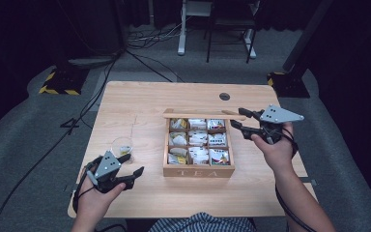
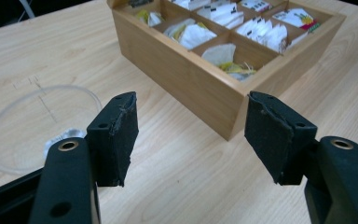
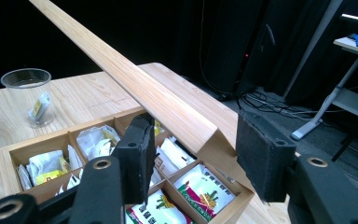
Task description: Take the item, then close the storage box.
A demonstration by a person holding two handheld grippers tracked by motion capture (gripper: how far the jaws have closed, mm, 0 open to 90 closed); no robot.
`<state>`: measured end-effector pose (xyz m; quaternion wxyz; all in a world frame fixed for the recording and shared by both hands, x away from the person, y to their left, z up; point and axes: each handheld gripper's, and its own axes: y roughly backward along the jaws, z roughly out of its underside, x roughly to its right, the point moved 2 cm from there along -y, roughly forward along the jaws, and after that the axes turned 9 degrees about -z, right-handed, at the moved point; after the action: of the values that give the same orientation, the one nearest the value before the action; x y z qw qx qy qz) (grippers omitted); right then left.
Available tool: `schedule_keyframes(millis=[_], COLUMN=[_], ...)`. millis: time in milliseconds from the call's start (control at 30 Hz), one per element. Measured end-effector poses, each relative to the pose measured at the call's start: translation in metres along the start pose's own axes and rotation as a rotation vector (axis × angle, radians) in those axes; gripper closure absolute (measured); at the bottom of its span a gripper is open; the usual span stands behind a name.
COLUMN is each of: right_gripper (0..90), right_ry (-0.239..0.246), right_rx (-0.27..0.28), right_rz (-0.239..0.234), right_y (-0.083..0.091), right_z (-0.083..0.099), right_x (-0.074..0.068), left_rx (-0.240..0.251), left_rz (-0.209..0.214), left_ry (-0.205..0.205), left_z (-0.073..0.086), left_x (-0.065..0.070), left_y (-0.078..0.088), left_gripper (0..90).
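The tea box stands on the table with its lid raised at the far side and its nine compartments of tea bags exposed. Judging from this, the opening is done or nearly so, while picking a bag is yet to begin. The right gripper is at the right end of the lid, jaws parted, one on each side of the lid's edge; whether they touch it I cannot tell. Left of the box stands a clear plastic cup. The left gripper hovers just beside it, spread and holding nothing. The right gripper view shows one bag already in the cup; the left gripper view shows the box's near corner close ahead.
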<state>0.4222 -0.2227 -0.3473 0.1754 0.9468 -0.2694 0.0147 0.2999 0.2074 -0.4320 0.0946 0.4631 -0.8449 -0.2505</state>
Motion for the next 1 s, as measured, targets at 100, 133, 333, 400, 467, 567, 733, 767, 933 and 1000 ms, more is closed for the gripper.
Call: schedule_keyframes(millis=[100, 133, 333, 400, 467, 567, 733, 767, 933, 1000], right_gripper=[48.5, 48.4, 47.9, 47.9, 47.8, 47.7, 47.7, 47.6, 47.5, 47.5], right_ry=[-0.002, -0.004, -0.006, 0.004, 0.005, 0.011, 0.018, 0.023, 0.032, 0.036], right_rx=[0.001, 0.004, 0.006, 0.002, -0.004, -0.016, -0.037, -0.037, -0.058, -0.066], right_rz=[0.0, -0.001, 0.003, 0.001, -0.004, -0.008, -0.01, -0.009, -0.016, -0.019], right_y=[0.0, 0.0, -0.002, -0.002, -0.003, -0.002, -0.001, -0.001, 0.001, 0.001], right_z=[0.0, 0.0, -0.001, -0.001, 0.0, 0.001, 0.003, 0.003, 0.007, 0.008], right_x=[0.001, 0.001, 0.002, 0.001, -0.001, -0.002, -0.006, -0.007, -0.011, -0.013], left_rx=[-0.011, -0.014, -0.059, -0.074, -0.093, -0.124, -0.161, -0.171, -0.217, -0.23], left_rz=[0.002, 0.002, 0.015, 0.023, 0.033, 0.037, 0.035, 0.036, 0.029, 0.018], left_ry=[0.001, 0.002, -0.022, -0.03, -0.044, -0.035, -0.038, -0.04, -0.031, -0.043], left_z=[0.007, 0.009, 0.023, 0.027, 0.032, 0.04, 0.047, 0.048, 0.057, 0.059], left_x=[0.001, 0.001, 0.009, 0.013, 0.016, 0.016, 0.013, 0.012, 0.007, 0.006], left_y=[-0.003, -0.004, -0.007, -0.007, -0.009, -0.014, -0.023, -0.025, -0.033, -0.035], left_gripper=[35.4, 35.4, 34.7, 34.3, 34.0, 34.0, 33.4, 33.2, 33.0, 32.9])
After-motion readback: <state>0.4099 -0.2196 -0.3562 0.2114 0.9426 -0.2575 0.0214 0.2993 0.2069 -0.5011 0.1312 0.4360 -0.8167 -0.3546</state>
